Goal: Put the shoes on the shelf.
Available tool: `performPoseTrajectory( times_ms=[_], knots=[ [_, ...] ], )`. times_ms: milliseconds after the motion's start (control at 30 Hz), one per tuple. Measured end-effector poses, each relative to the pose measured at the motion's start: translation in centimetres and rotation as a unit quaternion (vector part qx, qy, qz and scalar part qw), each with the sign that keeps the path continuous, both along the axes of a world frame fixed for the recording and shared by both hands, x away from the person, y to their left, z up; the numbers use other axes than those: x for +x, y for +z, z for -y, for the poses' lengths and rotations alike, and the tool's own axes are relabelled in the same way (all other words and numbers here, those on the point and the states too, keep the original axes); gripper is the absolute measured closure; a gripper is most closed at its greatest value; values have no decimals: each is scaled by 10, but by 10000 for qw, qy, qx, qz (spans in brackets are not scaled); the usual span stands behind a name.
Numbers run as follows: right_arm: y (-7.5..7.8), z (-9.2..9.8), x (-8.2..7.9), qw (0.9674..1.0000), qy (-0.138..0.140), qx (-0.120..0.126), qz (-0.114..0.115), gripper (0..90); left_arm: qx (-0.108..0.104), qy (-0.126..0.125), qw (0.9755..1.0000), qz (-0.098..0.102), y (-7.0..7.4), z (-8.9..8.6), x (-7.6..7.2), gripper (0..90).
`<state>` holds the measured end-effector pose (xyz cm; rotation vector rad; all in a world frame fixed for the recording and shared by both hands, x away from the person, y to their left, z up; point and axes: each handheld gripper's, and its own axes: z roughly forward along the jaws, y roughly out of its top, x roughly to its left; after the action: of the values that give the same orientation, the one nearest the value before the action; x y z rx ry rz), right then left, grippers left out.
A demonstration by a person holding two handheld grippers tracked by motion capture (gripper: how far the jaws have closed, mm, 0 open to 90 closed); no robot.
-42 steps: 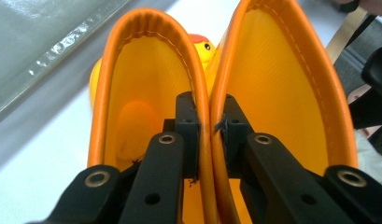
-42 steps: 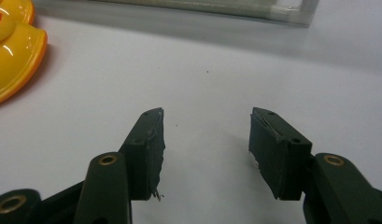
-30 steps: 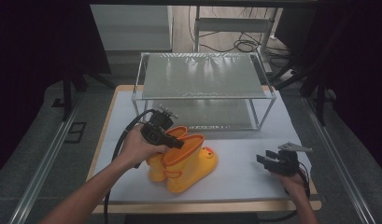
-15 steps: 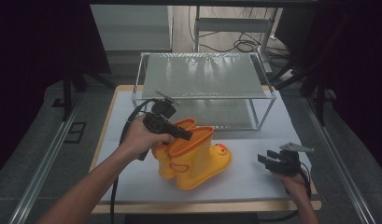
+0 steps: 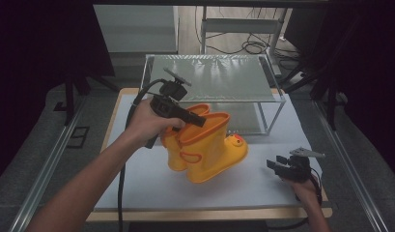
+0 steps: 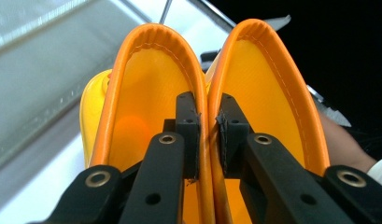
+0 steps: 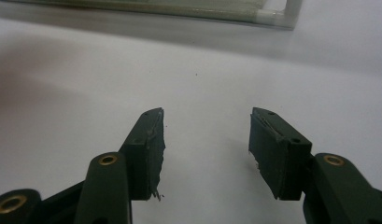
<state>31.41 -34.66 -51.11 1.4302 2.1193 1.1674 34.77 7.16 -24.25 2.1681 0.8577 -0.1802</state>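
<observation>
item: pair of yellow rubber boots with orange rims, duck face on the toe. location: centre of the white bench, just near of the glass shelf rack. change from earlier frames: the pair is lifted higher, now tilted with toes to the right, and the left hand is raised. left gripper: fingers nearly closed, pinching the two touching inner rims together. right gripper: at the near right of the bench, unmoved, fingers wide apart, holding nothing. writing: none legible.
</observation>
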Motion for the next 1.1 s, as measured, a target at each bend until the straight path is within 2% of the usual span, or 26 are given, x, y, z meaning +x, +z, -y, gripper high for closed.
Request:
performPoseTrajectory(
  times_ms=[267,533,667,867,967,1100],
  knots=[
    [-1,1,0,10000,-18,14,0,456,-180,34,9998,71,35,9,13,816],
    [-1,2,1,10000,-43,39,-25,456,-130,52,9998,130,61,24,25,817],
    [-1,4,1,10000,-57,45,-22,457,-192,60,9997,151,75,26,30,817],
    [-1,5,1,10000,-62,61,-16,457,-314,240,9990,197,92,24,47,817],
    [-1,6,1,9999,-71,78,-6,457,-366,412,9982,215,97,21,58,817],
    [-1,6,1,9999,-97,95,-18,458,-336,711,9966,262,100,18,78,817]
  ],
)
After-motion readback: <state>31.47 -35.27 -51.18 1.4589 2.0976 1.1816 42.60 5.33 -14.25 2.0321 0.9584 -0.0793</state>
